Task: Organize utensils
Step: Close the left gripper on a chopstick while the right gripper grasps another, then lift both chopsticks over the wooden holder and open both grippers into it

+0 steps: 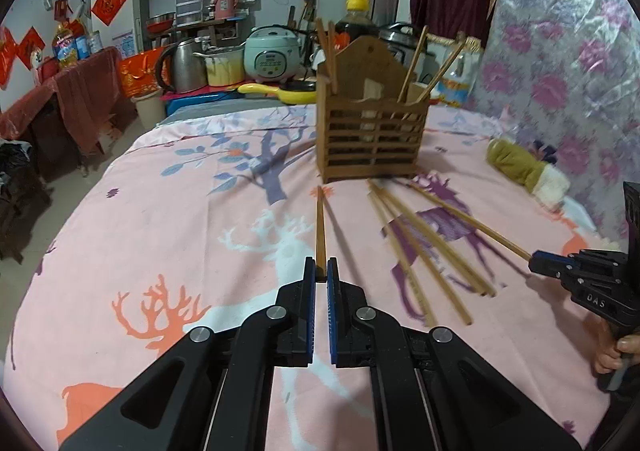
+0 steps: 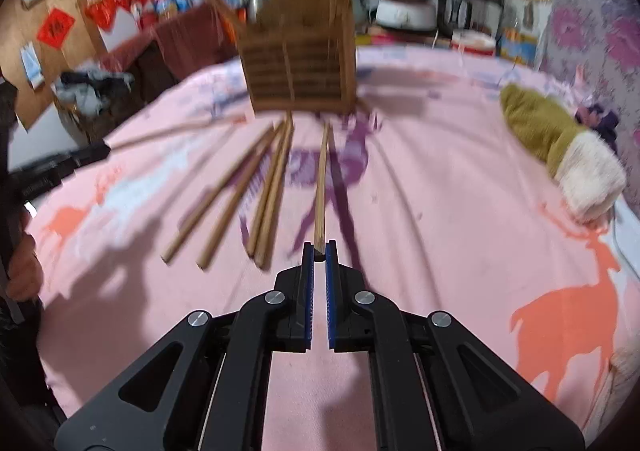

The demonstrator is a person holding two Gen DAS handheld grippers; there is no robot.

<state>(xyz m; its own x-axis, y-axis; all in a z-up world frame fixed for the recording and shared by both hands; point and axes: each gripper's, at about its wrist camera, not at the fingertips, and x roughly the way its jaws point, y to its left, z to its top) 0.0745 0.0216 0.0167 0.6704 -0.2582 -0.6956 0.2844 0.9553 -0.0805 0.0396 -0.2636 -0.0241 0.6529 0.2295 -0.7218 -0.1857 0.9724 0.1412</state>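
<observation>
My left gripper is clenched on one chopstick that points toward the wooden holder. My right gripper pinches another chopstick the same way. Only the left view shows the holder sharply, with chopsticks standing in its compartments; the right view blurs it. Four loose chopsticks lie on the pink sheet between the grippers. A stuffed sock lies near the right edge.

- left claw: fingers nearly together, pinching a thin stick end, level, pointing forward
- right claw: same pose, nearly closed on a stick end
</observation>
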